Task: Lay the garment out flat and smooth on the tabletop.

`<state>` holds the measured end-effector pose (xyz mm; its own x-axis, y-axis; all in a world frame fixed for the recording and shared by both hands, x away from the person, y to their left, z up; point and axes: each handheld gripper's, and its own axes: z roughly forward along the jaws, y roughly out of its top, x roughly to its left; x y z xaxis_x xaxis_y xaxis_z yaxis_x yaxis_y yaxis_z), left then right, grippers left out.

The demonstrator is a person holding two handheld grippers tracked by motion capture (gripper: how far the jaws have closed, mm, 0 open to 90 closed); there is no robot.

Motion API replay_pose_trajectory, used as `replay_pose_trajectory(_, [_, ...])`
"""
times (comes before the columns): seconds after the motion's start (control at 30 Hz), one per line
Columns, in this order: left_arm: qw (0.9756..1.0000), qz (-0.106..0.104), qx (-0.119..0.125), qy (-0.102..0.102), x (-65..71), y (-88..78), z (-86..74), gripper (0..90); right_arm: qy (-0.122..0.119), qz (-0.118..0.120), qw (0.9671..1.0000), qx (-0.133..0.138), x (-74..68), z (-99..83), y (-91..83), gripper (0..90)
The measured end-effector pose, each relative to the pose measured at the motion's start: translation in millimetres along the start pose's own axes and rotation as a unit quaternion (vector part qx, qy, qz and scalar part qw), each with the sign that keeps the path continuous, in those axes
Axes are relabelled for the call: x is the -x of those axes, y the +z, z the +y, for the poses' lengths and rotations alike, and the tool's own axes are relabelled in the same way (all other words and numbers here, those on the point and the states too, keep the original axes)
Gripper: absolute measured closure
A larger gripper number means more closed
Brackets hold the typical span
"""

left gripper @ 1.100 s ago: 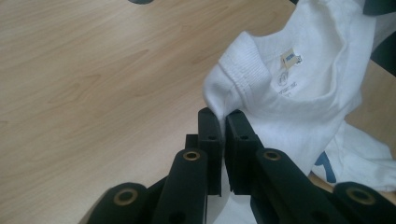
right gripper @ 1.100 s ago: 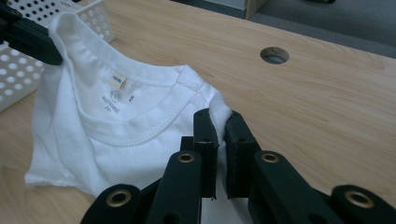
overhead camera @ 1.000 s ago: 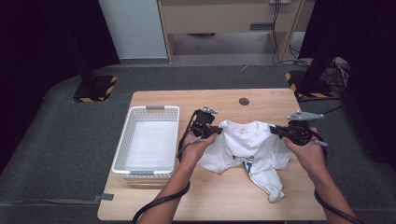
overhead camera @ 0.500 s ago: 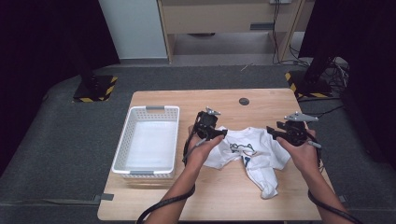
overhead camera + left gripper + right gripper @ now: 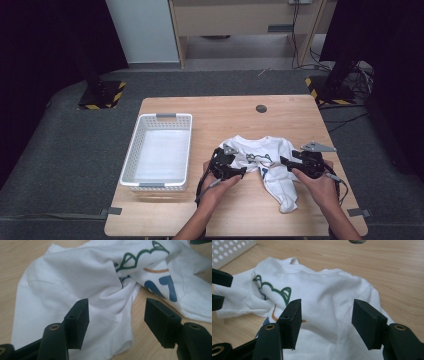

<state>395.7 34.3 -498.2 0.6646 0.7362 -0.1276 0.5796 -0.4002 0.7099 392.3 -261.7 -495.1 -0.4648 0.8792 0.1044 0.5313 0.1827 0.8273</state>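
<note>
The wooden table [image 5: 235, 210] carries a white plastic basket [image 5: 159, 150] on its left part. A crumpled white shirt [image 5: 267, 165] with a coloured print lies right of the basket, and a small dark round disc [image 5: 261, 108] sits near the far edge.

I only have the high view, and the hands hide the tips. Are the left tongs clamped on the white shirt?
Observer: No. The left tongs have just been opening; the white shirt lies between them, unpinched.
Operator: And the right tongs?
Observer: The right tongs have just been opening too, with cloth in the gap and nothing gripped.
Operator: What's the print?
Observer: A green scalloped outline above solid blue shapes.
</note>
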Motion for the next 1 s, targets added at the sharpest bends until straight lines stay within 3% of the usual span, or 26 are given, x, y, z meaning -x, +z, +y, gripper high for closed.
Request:
replay_pose_trajectory(0.23, [0.9997, 0.006, 0.017, 0.015, 11.6, -2.9, -21.3, 34.5, -0.017, 0.007, 0.9998, 0.000, -9.6, -18.1, -16.4, 33.4])
replay_pose_trajectory(0.37, [0.9995, 0.005, 0.026, 0.018, 20.1, -0.1, -32.0, 35.2, -0.011, 0.017, 0.9998, 0.001, -16.9, -31.3, -27.4, 29.1])
replay_pose_trajectory(0.53, [0.9980, 0.026, 0.024, 0.053, 29.2, 4.7, -34.3, 34.8, -0.025, 0.038, 0.9989, -0.002, -39.2, -44.5, -42.6, 30.3])
replay_pose_trajectory(0.6, [0.9982, 0.026, 0.021, 0.049, 27.8, 6.8, -33.8, 34.8, -0.039, 0.038, 0.9985, -0.009, -50.6, -49.2, -46.4, 29.9])
replay_pose_trajectory(0.7, [0.9986, 0.022, 0.016, 0.044, 24.6, 12.0, -32.2, 35.1, -0.060, 0.033, 0.9974, -0.021, -64.0, -57.3, -47.0, 28.5])
replay_pose_trajectory(0.9, [0.9990, 0.018, 0.006, 0.040, 20.7, 23.9, -29.8, 36.2, -0.076, 0.021, 0.9957, -0.047, -79.5, -71.5, -35.5, 27.3])
replay_pose_trajectory(1.0, [0.9989, 0.013, 0.002, 0.045, 16.6, 23.2, -26.6, 41.0, -0.080, 0.008, 0.9955, -0.049, -82.1, -73.7, -32.4, 30.1])
